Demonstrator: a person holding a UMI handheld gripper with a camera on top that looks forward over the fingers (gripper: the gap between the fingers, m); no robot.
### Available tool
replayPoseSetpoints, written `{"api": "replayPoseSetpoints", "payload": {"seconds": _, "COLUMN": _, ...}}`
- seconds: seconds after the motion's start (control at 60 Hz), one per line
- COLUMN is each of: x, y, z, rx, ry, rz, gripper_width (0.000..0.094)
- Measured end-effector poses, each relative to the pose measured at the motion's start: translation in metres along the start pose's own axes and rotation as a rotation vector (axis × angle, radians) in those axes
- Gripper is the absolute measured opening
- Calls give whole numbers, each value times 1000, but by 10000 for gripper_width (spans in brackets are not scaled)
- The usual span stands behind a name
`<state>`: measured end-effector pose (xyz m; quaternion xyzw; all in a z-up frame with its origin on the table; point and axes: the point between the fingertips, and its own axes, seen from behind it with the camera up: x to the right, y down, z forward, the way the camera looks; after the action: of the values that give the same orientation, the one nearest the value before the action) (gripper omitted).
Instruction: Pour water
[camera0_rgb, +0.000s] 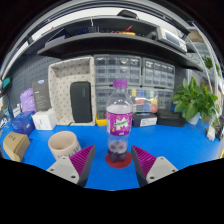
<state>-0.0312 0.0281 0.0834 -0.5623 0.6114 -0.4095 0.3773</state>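
A clear plastic bottle (120, 124) with a purple cap and a purple label stands upright on a red coaster on the blue table (170, 145). It is just ahead of my gripper (113, 159), in line with the gap between the fingers. The fingers, with magenta pads (83, 157), are spread wide and hold nothing. A gap shows on each side of the bottle's base. A beige cup (64, 144) stands on the table to the left of the bottle, beyond the left finger.
A white pegboard box (72, 90) and a white carton (45, 120) stand at the back left. Drawer cabinets (135, 73) line the back. A potted plant (195, 100) is at the right. Small objects sit behind the bottle.
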Motion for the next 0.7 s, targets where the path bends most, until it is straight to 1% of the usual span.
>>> {"api": "replayPoseSetpoints", "payload": {"seconds": 0.1, "x": -4, "y": -8, "z": -41, "rx": -16, "ry": 20, "rz": 14, "gripper_width": 721}}
{"api": "replayPoseSetpoints", "payload": {"seconds": 0.233, "x": -12, "y": -39, "z": -87, "rx": -9, "ry": 29, "rz": 11, "gripper_width": 721}}
{"api": "replayPoseSetpoints", "payload": {"seconds": 0.383, "x": -29, "y": -70, "z": -128, "rx": 13, "ry": 2, "rz": 11, "gripper_width": 720}}
{"api": "replayPoseSetpoints", "payload": {"seconds": 0.55, "x": -35, "y": -79, "z": -158, "rx": 9, "ry": 11, "rz": -5, "gripper_width": 722}}
{"api": "replayPoseSetpoints", "payload": {"seconds": 0.7, "x": -40, "y": -79, "z": -171, "rx": 13, "ry": 15, "rz": 0, "gripper_width": 722}}
